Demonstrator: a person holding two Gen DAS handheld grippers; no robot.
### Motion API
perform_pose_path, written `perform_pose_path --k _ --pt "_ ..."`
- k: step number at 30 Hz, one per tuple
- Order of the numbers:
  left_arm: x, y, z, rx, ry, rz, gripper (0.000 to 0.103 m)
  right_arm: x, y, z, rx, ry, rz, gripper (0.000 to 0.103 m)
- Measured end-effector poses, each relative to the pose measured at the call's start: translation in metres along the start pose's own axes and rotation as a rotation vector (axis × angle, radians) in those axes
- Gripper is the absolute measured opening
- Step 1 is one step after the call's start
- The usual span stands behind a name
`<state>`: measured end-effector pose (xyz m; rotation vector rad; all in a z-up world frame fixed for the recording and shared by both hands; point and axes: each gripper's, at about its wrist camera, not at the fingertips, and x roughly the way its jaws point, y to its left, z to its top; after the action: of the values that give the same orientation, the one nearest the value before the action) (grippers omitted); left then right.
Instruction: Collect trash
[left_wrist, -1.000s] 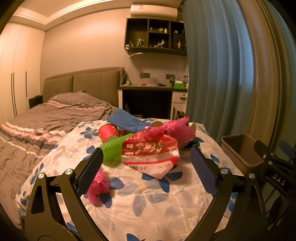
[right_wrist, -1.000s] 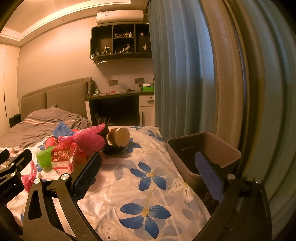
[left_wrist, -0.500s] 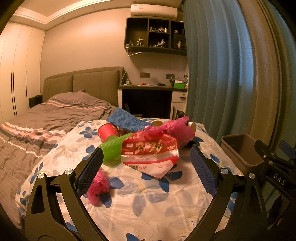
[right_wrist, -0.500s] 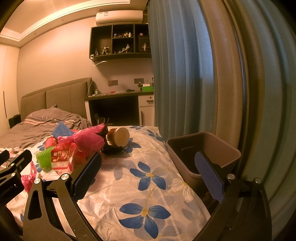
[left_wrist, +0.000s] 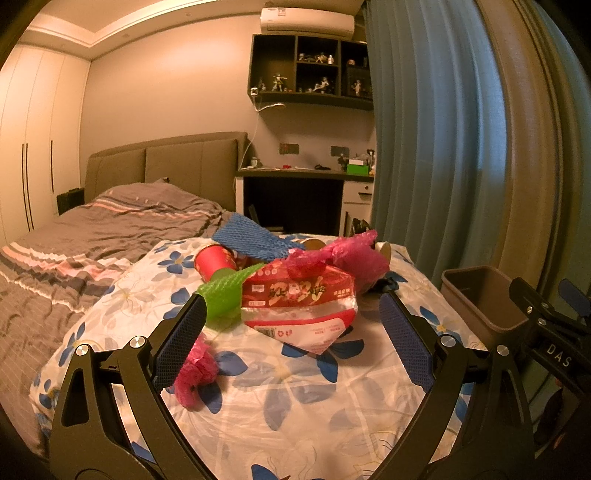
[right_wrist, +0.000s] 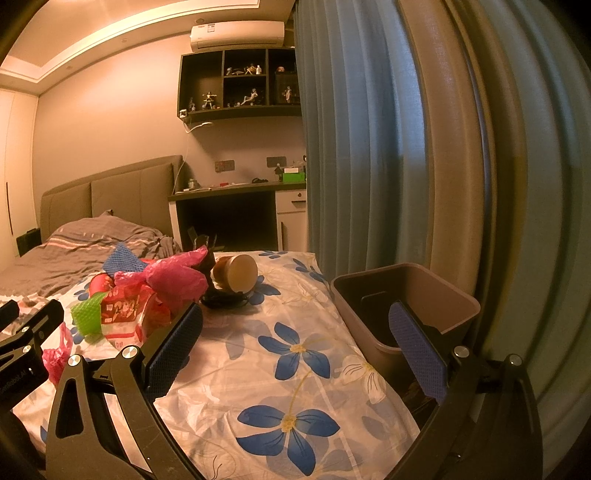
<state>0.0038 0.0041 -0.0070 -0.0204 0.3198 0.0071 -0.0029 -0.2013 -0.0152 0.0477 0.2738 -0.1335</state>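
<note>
A heap of trash lies on the flowered bedspread (left_wrist: 295, 398): a red and white snack bag (left_wrist: 299, 302), green foam net (left_wrist: 221, 295), red cup (left_wrist: 214, 260), blue foam net (left_wrist: 251, 240), pink plastic bag (left_wrist: 354, 254) and a small pink scrap (left_wrist: 195, 373). My left gripper (left_wrist: 291, 343) is open just short of the snack bag, holding nothing. In the right wrist view a brown paper cup (right_wrist: 238, 273) lies on its side behind the pink bag (right_wrist: 177, 278). My right gripper (right_wrist: 295, 343) is open and empty beside the brown bin (right_wrist: 406, 306).
The bin (left_wrist: 484, 299) stands off the bed's right edge against the blue curtain (left_wrist: 436, 147). A striped grey duvet (left_wrist: 92, 240) covers the bed to the left. A desk (left_wrist: 303, 199) and wall shelves (left_wrist: 310, 74) are at the back.
</note>
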Motion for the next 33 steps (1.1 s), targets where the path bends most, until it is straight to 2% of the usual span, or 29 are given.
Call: perform_pose_path --k 13,24,28,33 --pt "0.0 -0.002 -0.006 -0.011 0.003 -0.007 0.093 0.001 0.001 0.0 -0.001 0.005 0.004 0.098" --pt "0.006 0.01 -0.013 -0.044 0.006 -0.054 0.093 0.016 0.01 -0.009 -0.006 0.037 0.033 0.098" --pt "0.008 0.025 -0.017 -0.05 -0.005 -0.048 0.093 0.023 0.017 -0.013 -0.013 0.056 0.059 0.098" --pt "0.011 0.048 -0.028 -0.063 -0.007 0.002 0.093 0.034 0.033 -0.018 -0.032 0.077 0.107 0.097"
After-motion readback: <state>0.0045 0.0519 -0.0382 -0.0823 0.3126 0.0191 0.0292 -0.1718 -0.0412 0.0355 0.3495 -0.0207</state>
